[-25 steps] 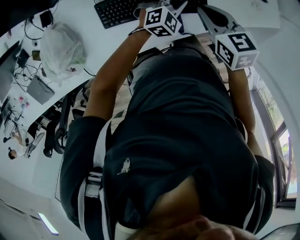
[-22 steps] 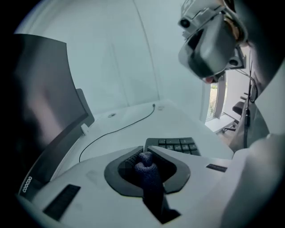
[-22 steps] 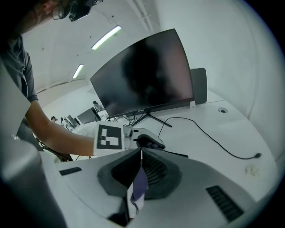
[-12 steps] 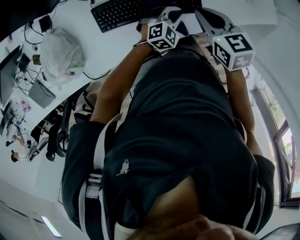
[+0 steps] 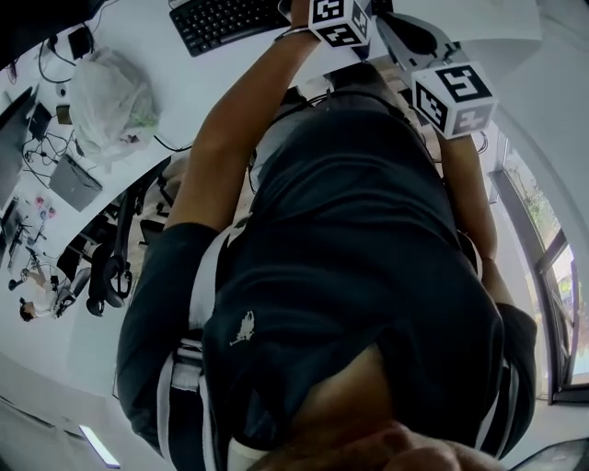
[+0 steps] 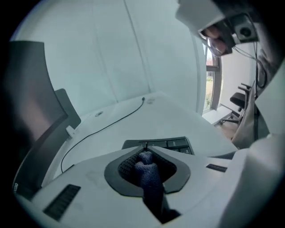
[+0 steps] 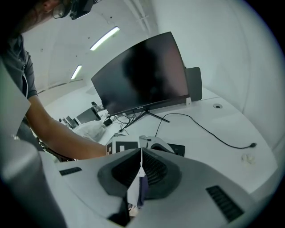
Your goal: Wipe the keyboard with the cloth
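Observation:
The black keyboard (image 5: 230,20) lies on the white desk (image 5: 175,83) at the top of the head view. My left gripper (image 5: 339,18) is held over the keyboard's right end, its tips cut off by the frame edge. In the left gripper view its jaws (image 6: 144,149) are shut on a bunched blue cloth (image 6: 150,178), with the keyboard's keys (image 6: 173,143) just beyond. My right gripper (image 5: 416,35) hovers to the right, off the keyboard. Its jaws (image 7: 141,153) are shut on a thin white and purple fold of cloth (image 7: 136,192).
A dark monitor (image 7: 142,75) stands on the desk behind the keyboard, with a black cable (image 7: 209,131) running across the desktop. A white plastic bag (image 5: 110,92) and small devices (image 5: 74,179) lie at the desk's left. An office chair (image 5: 110,267) stands below the desk edge.
My left gripper has moved forward, from the keyboard's near edge to over its right end. The right gripper has hardly shifted.

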Motion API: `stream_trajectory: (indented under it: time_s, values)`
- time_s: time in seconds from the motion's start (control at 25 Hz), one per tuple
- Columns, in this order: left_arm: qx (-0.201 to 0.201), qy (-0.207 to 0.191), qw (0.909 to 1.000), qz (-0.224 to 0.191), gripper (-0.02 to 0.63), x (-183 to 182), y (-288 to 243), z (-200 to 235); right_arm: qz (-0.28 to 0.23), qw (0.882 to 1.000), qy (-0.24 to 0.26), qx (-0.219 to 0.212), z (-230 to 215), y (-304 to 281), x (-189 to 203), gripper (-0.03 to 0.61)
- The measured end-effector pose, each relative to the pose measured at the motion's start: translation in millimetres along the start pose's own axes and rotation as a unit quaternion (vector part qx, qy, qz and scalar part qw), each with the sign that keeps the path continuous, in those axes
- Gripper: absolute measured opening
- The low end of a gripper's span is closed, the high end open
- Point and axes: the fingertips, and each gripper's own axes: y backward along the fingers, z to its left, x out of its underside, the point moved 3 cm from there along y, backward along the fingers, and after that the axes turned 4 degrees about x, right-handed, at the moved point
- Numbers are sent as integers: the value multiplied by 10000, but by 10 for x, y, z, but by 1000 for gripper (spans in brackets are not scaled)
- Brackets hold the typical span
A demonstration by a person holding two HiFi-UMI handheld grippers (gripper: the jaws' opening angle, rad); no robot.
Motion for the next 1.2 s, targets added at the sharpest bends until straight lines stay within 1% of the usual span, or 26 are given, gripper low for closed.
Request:
stream_trajectory:
  time_s: [0.04, 0.12, 0.2, 0.24, 0.28, 0.36, 0.48, 0.52, 0.6, 0.68, 0.72, 0.84, 0.92, 1.0, 1.04, 1.08, 1.2]
  values:
    - [40, -33, 10000, -2, 28, 25, -8, -98, -9, 10000, -21, 38, -15, 32, 23, 11]
    - [228, 33, 9997, -73, 28, 53, 56, -383, -17, 9999, -84, 127, -60, 85, 75, 11]
    - [390, -69, 9992, -84, 28, 64, 137, -692, -19, 9997, -135, 197, -102, 120, 117, 11]
    - [471, -111, 9988, -89, 28, 50, 167, -810, -20, 9997, -148, 202, -109, 131, 129, 11]
    - [536, -67, 9984, -138, 28, 10, 185, -868, -26, 9997, -151, 192, -110, 137, 135, 11]
    - [490, 28, 9983, -318, 28, -135, 168, -787, -36, 9997, -151, 168, -104, 150, 150, 11]
    - [167, -126, 9986, -481, 28, -375, 22, -399, -41, 9997, -176, 165, -76, 190, 226, 11]
    - [91, -194, 9987, -459, 28, -421, -43, -259, -53, 9996, -185, 187, -78, 204, 257, 10]
    - [66, -250, 9993, -275, 29, -419, -154, -57, -67, 9994, -216, 267, -105, 238, 302, 11]
    - [142, -210, 9996, -128, 29, -312, -235, -63, -141, 9989, -244, 386, -148, 297, 313, 11]
    - [182, -184, 9996, -136, 28, -268, -242, -143, -198, 9984, -252, 457, -170, 337, 316, 11]
    - [424, 88, 9987, -257, 28, -197, -130, -543, -242, 9973, -367, 593, -253, 440, 370, 11]
    - [615, -34, 9978, -253, 28, -180, -40, -855, -191, 9969, -437, 626, -306, 467, 419, 11]
    - [785, 3, 9964, -309, 28, -218, -23, -1018, -169, 9969, -456, 625, -338, 473, 441, 11]
    - [756, 25, 9965, -349, 28, -253, -36, -998, -163, 9969, -460, 618, -342, 468, 449, 11]
    - [635, 25, 9972, -387, 28, -290, -49, -907, -153, 9970, -460, 598, -331, 456, 457, 11]
    - [47, 21, 9986, -522, 28, -454, -14, -366, -113, 9977, -441, 494, -265, 408, 484, 11]
